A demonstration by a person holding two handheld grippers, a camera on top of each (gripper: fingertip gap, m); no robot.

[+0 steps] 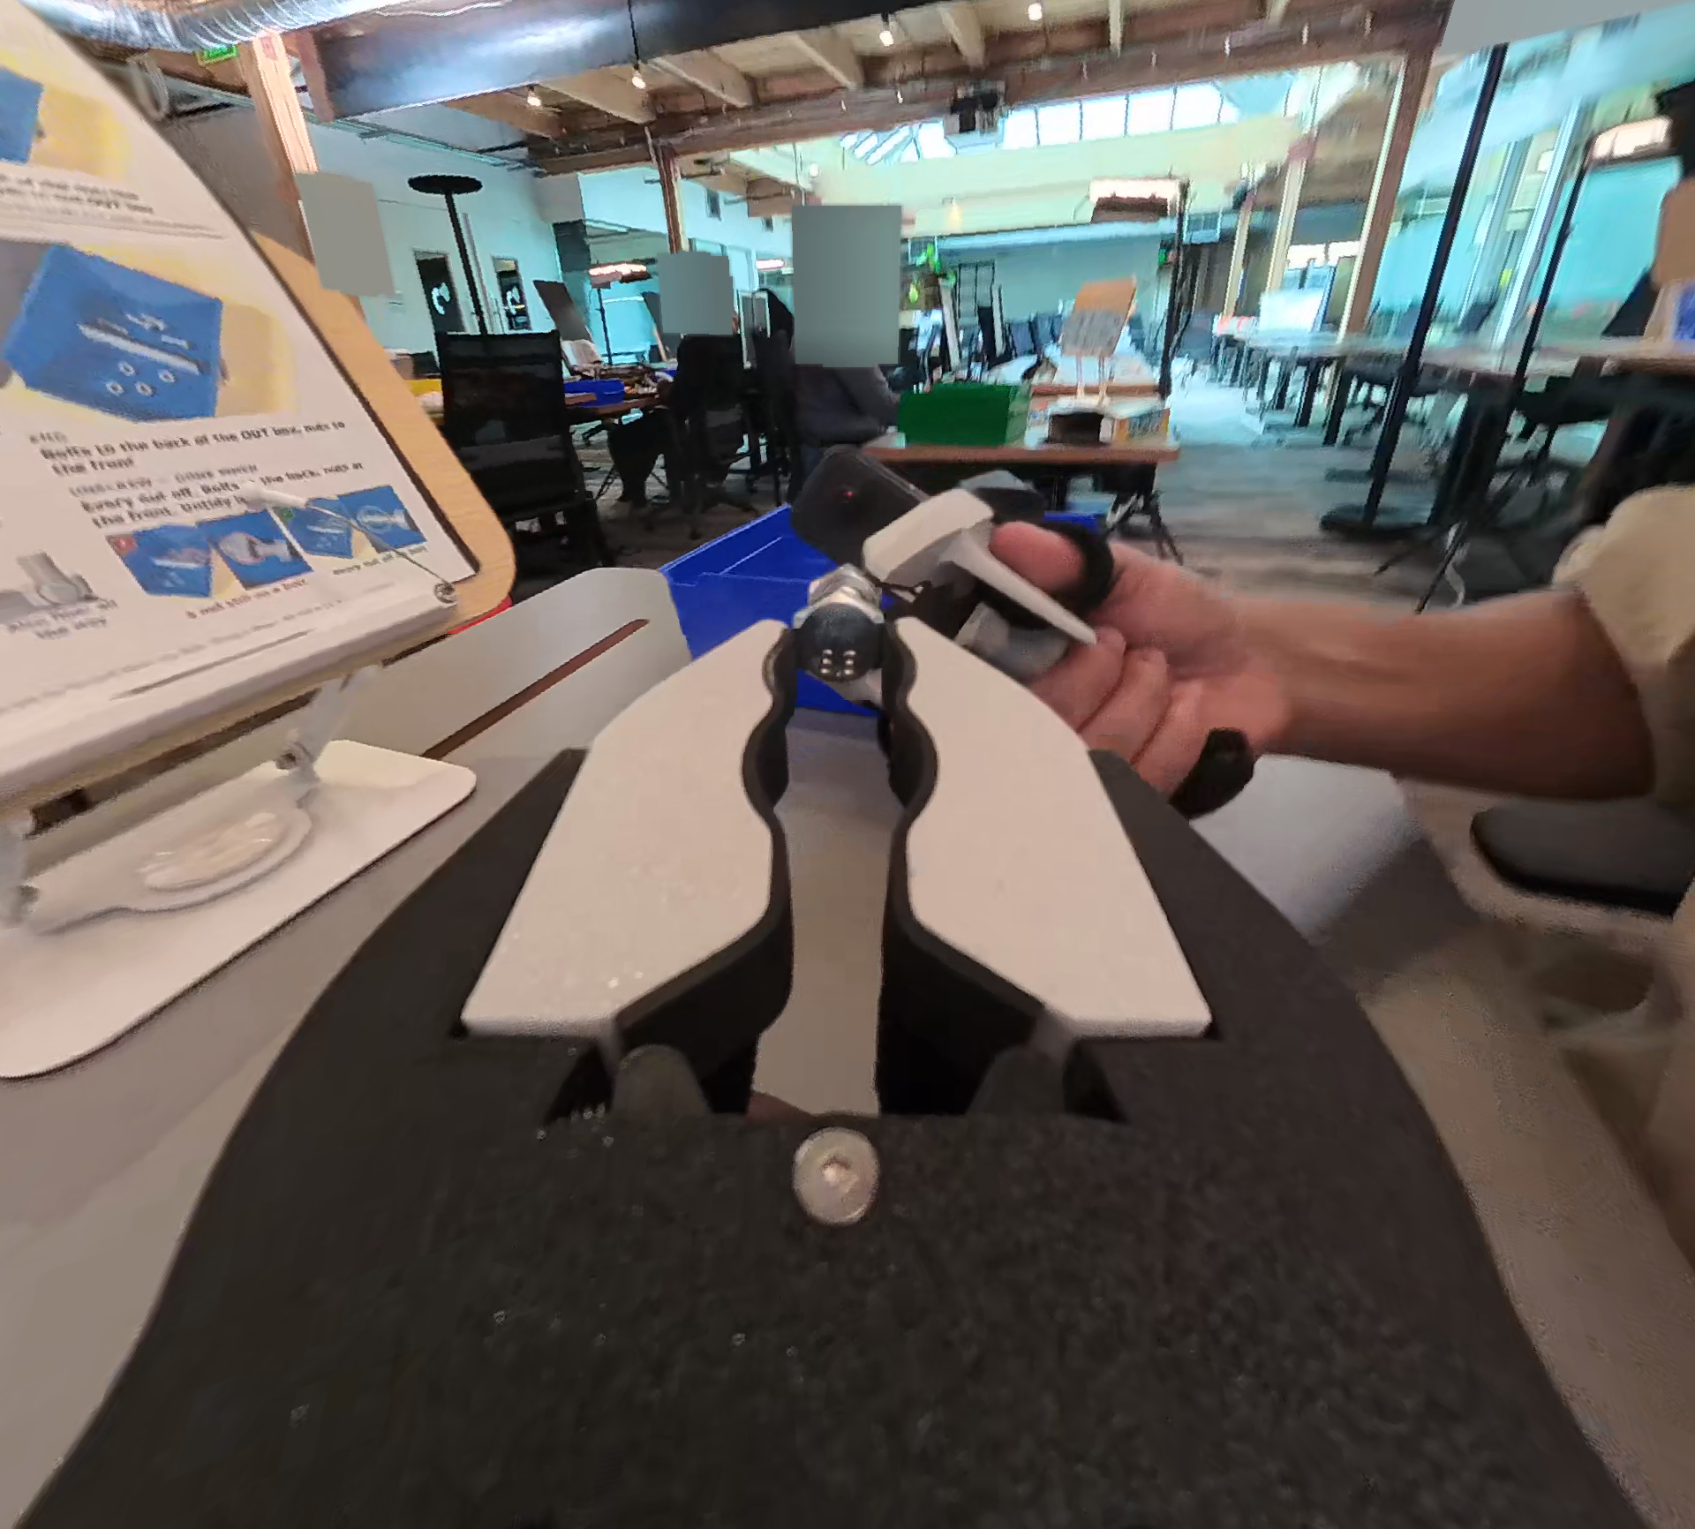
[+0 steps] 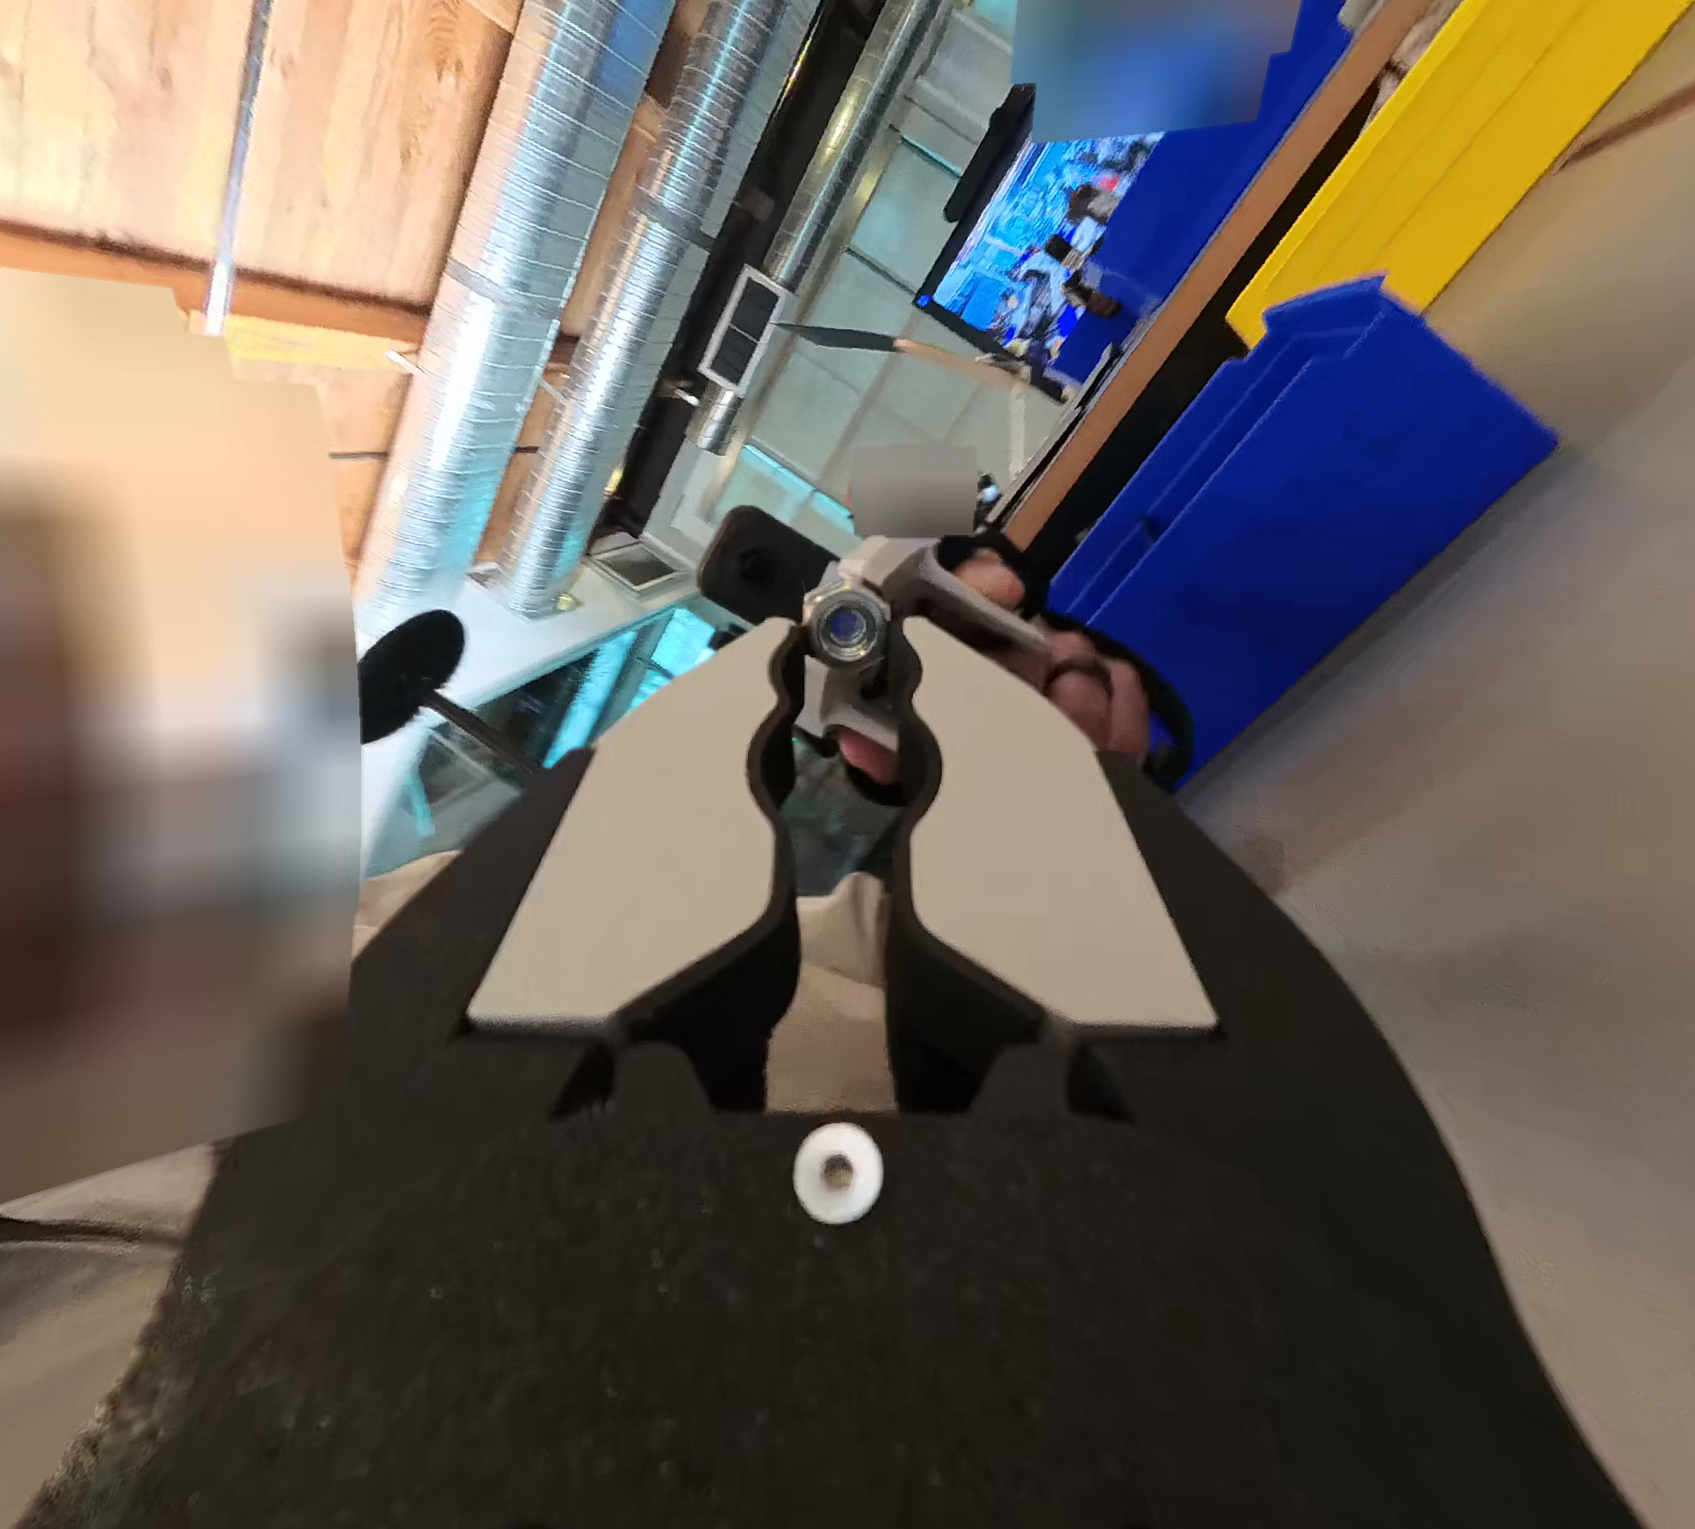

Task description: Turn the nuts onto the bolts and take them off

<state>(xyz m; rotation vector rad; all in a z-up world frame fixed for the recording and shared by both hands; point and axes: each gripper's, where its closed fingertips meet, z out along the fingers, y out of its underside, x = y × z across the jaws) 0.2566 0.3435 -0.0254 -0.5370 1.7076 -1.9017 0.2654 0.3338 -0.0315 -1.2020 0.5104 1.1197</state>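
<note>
Left gripper: two broad, pale grey fingers with wavy inner edges lined in black, mounted on a black, grainy-textured base fixed by one silver hex-socket screw. Right gripper: the same form, grey fingers on a black base, with a white-collared screw. Seen from the left wrist view, the right gripper has a white trigger-like lever and a black handle. The person's right hand emerges from a short beige sleeve.

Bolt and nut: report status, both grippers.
Left gripper shut on bolt head. Right gripper shut on nut. Both held in air above blue bin. Nothing in the way.
</note>
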